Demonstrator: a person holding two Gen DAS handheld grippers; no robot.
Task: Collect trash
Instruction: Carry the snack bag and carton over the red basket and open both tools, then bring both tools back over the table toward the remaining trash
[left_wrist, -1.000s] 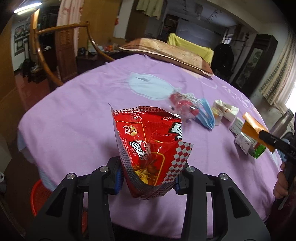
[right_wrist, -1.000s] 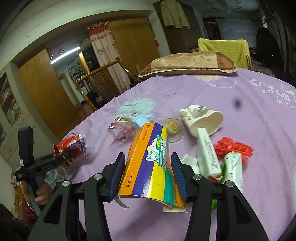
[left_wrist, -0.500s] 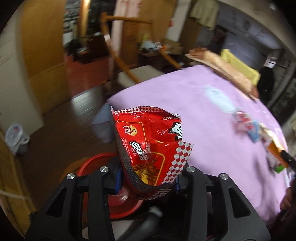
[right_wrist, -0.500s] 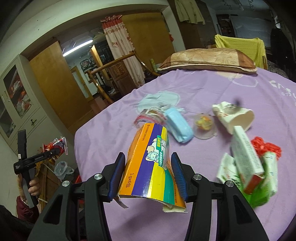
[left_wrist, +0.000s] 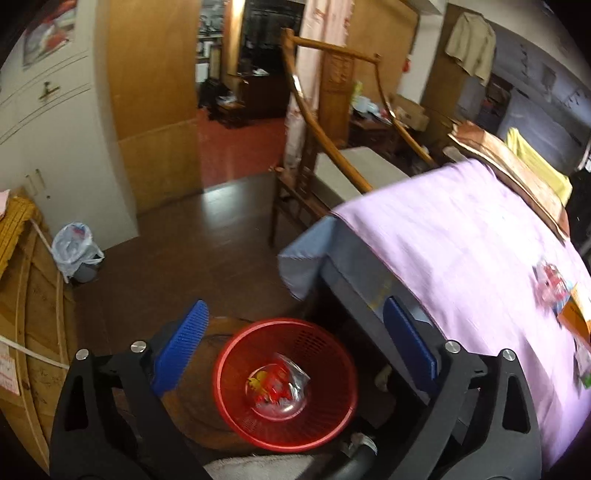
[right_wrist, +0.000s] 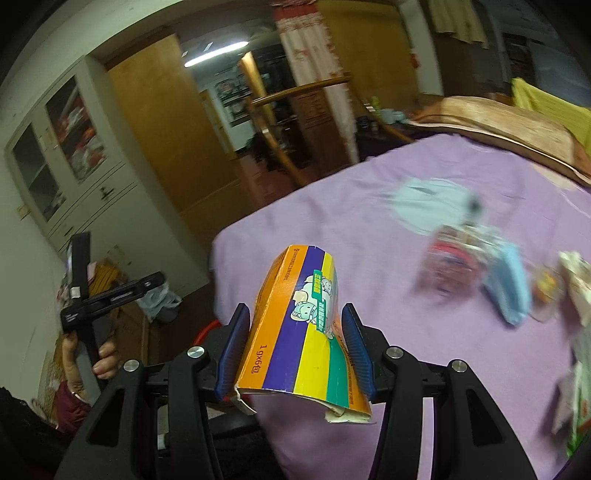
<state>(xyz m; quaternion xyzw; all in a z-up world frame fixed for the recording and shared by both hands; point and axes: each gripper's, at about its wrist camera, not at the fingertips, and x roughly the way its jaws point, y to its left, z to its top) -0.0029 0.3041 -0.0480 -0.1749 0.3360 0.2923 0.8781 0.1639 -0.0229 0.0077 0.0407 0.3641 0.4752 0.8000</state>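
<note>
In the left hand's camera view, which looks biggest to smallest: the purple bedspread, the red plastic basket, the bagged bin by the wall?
1. Purple bedspread
2. Red plastic mesh basket, though nearness to the camera flatters it
3. Small grey bin lined with a plastic bag, farther off

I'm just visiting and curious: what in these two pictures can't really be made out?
- Left view: the red basket's near rim is hidden behind the open left tool.
- Left view: trash on the purple sheet is blurred and cut off by the right edge.
- Right view: wrappers beyond the box are smeared by motion.
</note>
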